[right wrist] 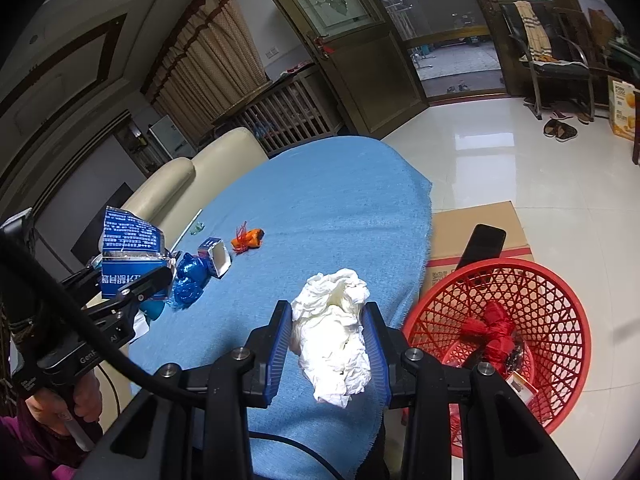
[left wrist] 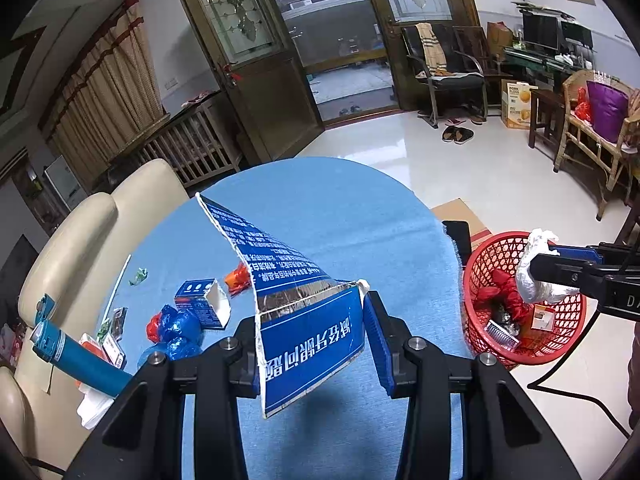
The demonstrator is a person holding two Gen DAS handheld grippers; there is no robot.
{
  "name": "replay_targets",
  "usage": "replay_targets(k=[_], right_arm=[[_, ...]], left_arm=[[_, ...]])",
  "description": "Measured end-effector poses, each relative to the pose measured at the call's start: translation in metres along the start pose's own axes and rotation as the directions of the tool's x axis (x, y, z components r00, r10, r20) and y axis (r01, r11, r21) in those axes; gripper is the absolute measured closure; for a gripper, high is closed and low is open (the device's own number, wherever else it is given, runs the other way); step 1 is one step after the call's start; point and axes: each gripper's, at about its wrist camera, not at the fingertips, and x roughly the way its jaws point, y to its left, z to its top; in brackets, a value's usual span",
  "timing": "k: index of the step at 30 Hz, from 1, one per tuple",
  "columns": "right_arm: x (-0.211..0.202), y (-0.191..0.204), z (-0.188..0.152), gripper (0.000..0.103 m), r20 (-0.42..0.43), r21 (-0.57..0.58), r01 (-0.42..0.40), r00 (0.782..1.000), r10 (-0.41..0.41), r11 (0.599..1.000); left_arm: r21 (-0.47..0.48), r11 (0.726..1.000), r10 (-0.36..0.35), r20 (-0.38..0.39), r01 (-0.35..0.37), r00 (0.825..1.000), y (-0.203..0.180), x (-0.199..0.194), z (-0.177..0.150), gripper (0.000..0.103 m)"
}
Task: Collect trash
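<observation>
Your left gripper (left wrist: 312,344) has its jaws clenched on a torn blue carton (left wrist: 296,300) above the table (left wrist: 360,216); its long axis runs away from you, the far tip tilting up and left. Only the left view shows the right gripper (left wrist: 560,272) holding the tissue (left wrist: 532,268) over the red basket (left wrist: 500,252). Your right view shows those jaws grasping the tissue (right wrist: 336,332) from both sides, basket (right wrist: 560,300) just right of the table (right wrist: 340,200).
</observation>
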Motion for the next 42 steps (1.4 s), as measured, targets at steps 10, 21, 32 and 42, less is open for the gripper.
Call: replay_targets(k=[10, 21, 32, 42], right_arm=[[-0.008, -0.014, -0.002, 0.064, 0.011, 0.029, 0.007, 1.0, -0.007, 1.0], [-0.017, -0.032, -0.005, 0.064, 0.024, 0.063, 0.024, 0.999, -0.025, 0.998], [-0.024, -0.051, -0.003, 0.064, 0.043, 0.101, 0.042, 0.998, -0.047, 0.994], [-0.036, -0.076, -0.004, 0.064, 0.069, 0.159, 0.059, 0.995, -0.071, 0.985]], left_arm=[[0.035, 0.999, -0.015, 0.0, 0.015, 1.0, -0.018, 0.0, 0.006, 0.059], [0.075, 0.996, -0.039, -0.003, 0.039, 0.999, -0.036, 0.0, 0.01, 0.059], [0.121, 0.991, -0.065, -0.004, 0.065, 0.998, -0.056, 0.002, 0.014, 0.059], [0.164, 0.981, -0.098, -0.021, 0.1, 0.995, -0.08, 0.006, 0.018, 0.059]])
